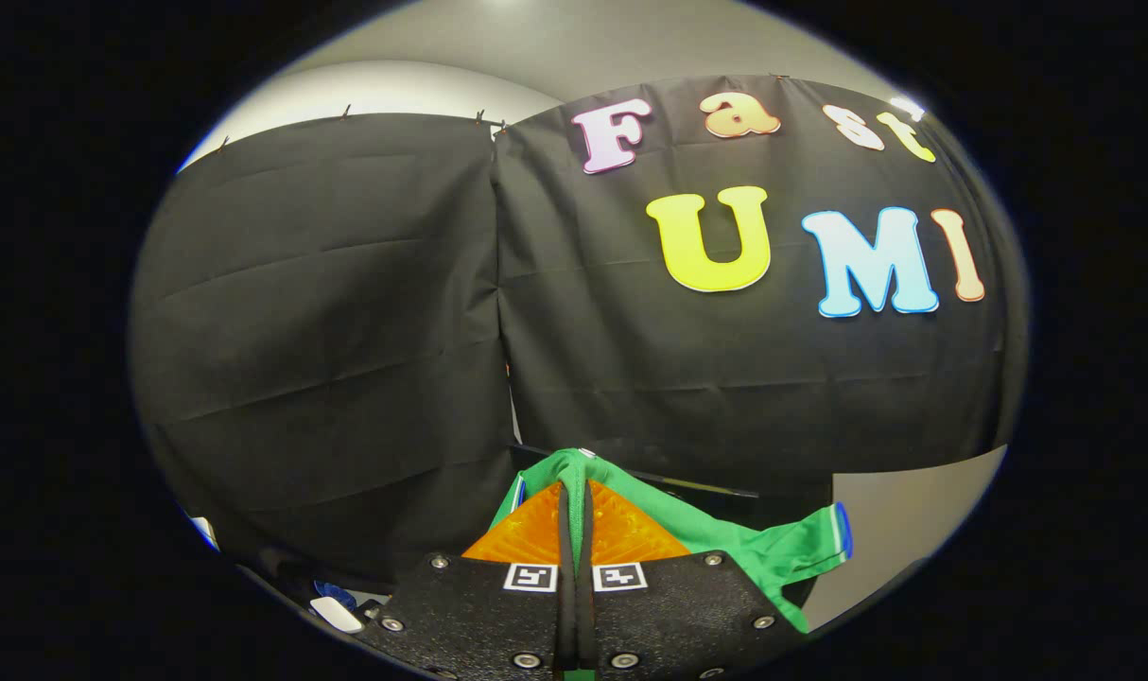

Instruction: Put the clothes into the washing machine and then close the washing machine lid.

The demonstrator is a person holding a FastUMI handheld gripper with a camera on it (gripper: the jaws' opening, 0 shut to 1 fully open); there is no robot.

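We see the gripper [577, 487] clenched on a green garment [725, 544], both fingers pressed together with a fold of the cloth pinched between their tips. The garment rises to a peak at the fingertips and drapes away to the gripper's right side, where a sleeve or hem with a blue trim [843, 530] hangs free below finger level. Beyond the fingers stands the black cloth wall [347, 312] of the booth; a dark ledge [706, 487] runs just behind the raised fabric.

We judge the garment to be light and soft, a thin knit that folds and sags under its own weight. It should not slip readily from a firm pinch, yet the loose trailing part could snag on a drum rim or hang outside an opening. A hold near the middle of the bunched cloth, as here, keeps the load balanced; gathering more layers would shorten the dangling tail. We take this as the carrying stage, with the cloth lifted clear.
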